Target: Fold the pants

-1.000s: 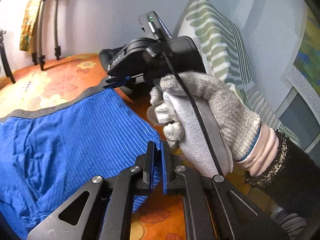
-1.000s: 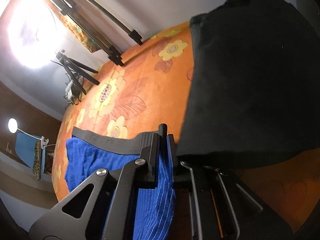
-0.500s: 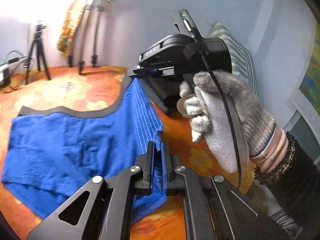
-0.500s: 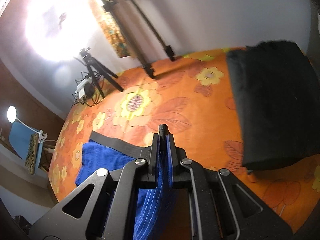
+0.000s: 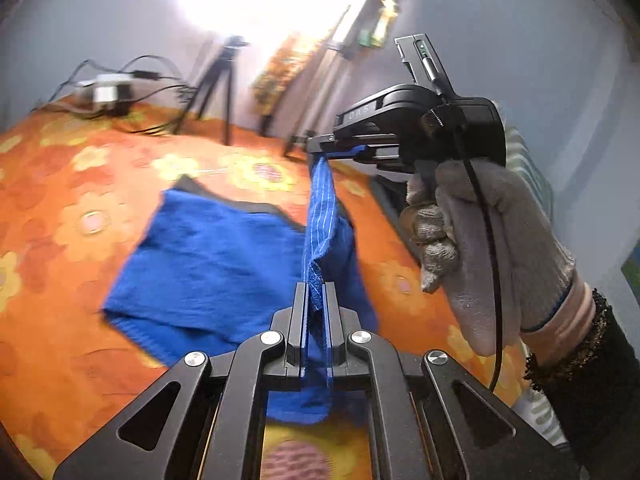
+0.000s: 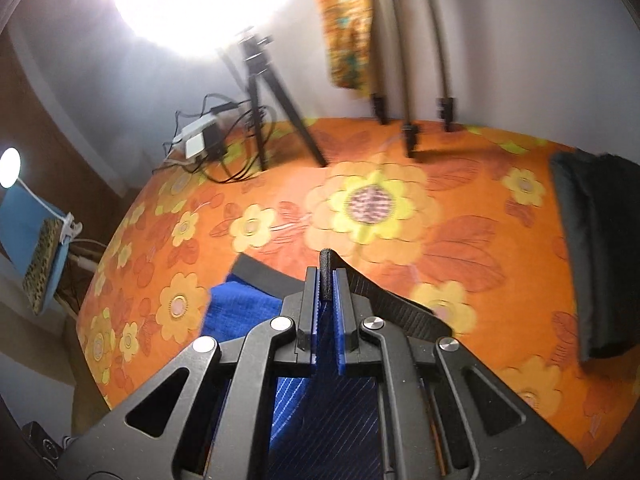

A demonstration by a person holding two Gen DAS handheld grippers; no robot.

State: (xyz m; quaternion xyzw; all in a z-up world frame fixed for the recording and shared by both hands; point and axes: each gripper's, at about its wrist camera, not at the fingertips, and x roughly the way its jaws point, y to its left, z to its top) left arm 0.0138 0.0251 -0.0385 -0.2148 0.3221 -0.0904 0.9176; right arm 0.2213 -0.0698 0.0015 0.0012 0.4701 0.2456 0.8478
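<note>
Blue striped pants [image 5: 224,260] with a dark grey waistband lie partly on the orange flowered bedspread [image 5: 72,184]. My left gripper [image 5: 315,296] is shut on their near side edge. My right gripper [image 5: 320,146], held by a gloved hand [image 5: 480,248], is shut on the waistband corner and holds it above the bed, so the edge between the two hangs taut and upright. In the right wrist view the right gripper [image 6: 328,276] pinches the grey waistband [image 6: 384,304], with blue cloth [image 6: 244,308] below.
A folded black garment [image 6: 600,248] lies at the bed's right side. Tripod legs [image 6: 276,120] and a power strip with cables [image 6: 200,140] stand at the far edge by the wall. A striped pillow [image 5: 532,176] is behind the gloved hand. A bright lamp glares above.
Both grippers have lifted the held side of the pants up off the bed and swung leftward over the rest. The black garment has slid to the right of the right wrist view.
</note>
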